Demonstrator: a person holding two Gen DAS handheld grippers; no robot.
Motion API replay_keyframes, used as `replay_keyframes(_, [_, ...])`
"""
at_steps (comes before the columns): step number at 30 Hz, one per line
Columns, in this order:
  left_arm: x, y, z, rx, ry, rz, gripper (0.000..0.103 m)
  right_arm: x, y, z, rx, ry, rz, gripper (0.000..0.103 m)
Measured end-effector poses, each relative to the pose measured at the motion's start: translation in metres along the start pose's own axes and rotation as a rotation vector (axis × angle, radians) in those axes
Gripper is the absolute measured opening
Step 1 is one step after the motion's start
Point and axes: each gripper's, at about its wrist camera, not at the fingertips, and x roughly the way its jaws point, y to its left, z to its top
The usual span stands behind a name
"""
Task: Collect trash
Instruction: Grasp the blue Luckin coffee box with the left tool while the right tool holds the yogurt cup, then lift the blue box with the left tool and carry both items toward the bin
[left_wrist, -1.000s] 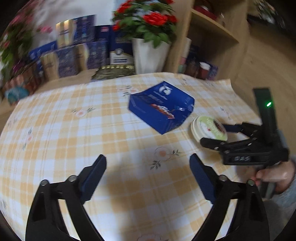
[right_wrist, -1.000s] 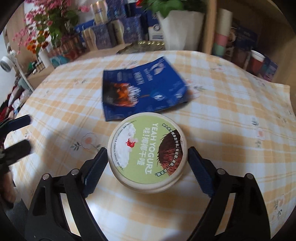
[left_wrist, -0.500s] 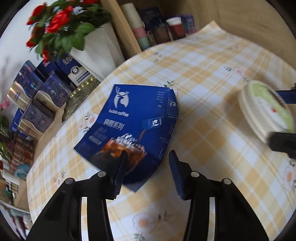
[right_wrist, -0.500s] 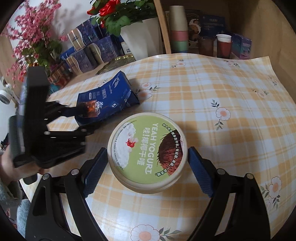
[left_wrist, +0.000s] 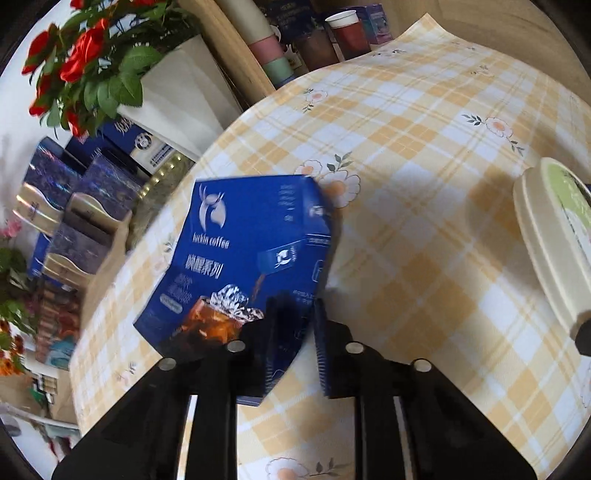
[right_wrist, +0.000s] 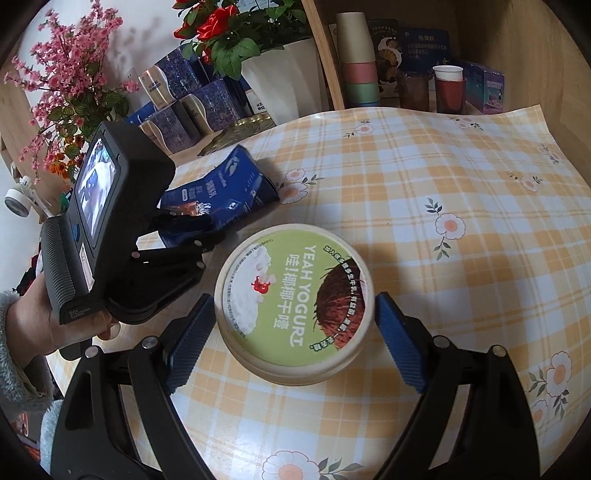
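A blue coffee box (left_wrist: 251, 236) lies on the yellow checked tablecloth (left_wrist: 424, 122). My left gripper (left_wrist: 295, 302) is closing, and its pads pinch the near corner of the box. In the right wrist view the left gripper (right_wrist: 199, 221) clamps that end of the box (right_wrist: 236, 177), with a hand (right_wrist: 33, 325) on its handle. A round yogurt tub (right_wrist: 293, 299) with a green lid sits between the pads of my right gripper (right_wrist: 293, 301), which touch its sides. The tub (left_wrist: 546, 236) shows tilted at the right edge of the left wrist view.
A white pot of red roses (right_wrist: 280, 81), several dark blue cartons (right_wrist: 192, 96) and pink flowers (right_wrist: 70, 74) crowd the far left. A wooden shelf behind holds stacked cups (right_wrist: 356, 66) and a red paper cup (right_wrist: 448, 88). The tablecloth's (right_wrist: 461, 166) right half is bare.
My left gripper swung over to the blue box and drew its jaws together on the near corner. The right gripper shifted and turned, and the tub stayed between its pads.
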Motion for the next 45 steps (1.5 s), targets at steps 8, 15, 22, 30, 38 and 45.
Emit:
replay_keyframes(8, [-0.060,0.064,-0.012,-0.181,-0.100,-0.195,0.011,-0.013,0.008,0.003,-0.013,-0.016,-0.002,0.086])
replay_keyframes(15, [-0.123,0.124,-0.057,-0.411,-0.127,-0.362,0.008,-0.033,0.035,0.003,-0.025,-0.021,0.036,0.086])
replay_keyframes(22, [-0.162,0.160,-0.137,-0.639,-0.108,-0.509,0.008,-0.050,0.075,-0.001,-0.062,-0.007,0.077,0.086])
replay_keyframes(30, [-0.168,0.197,-0.183,-0.799,-0.093,-0.508,0.008,-0.046,0.114,-0.005,-0.089,0.018,0.108,0.086])
replay_keyframes(38, [-0.138,0.184,-0.166,-0.714,-0.019,-0.496,0.018,-0.039,0.116,-0.010,-0.089,0.045,0.092,0.086])
replay_keyframes(45, [-0.137,0.173,-0.154,-0.680,-0.055,-0.476,0.017,-0.047,0.101,-0.015,-0.056,0.053,0.051,0.086])
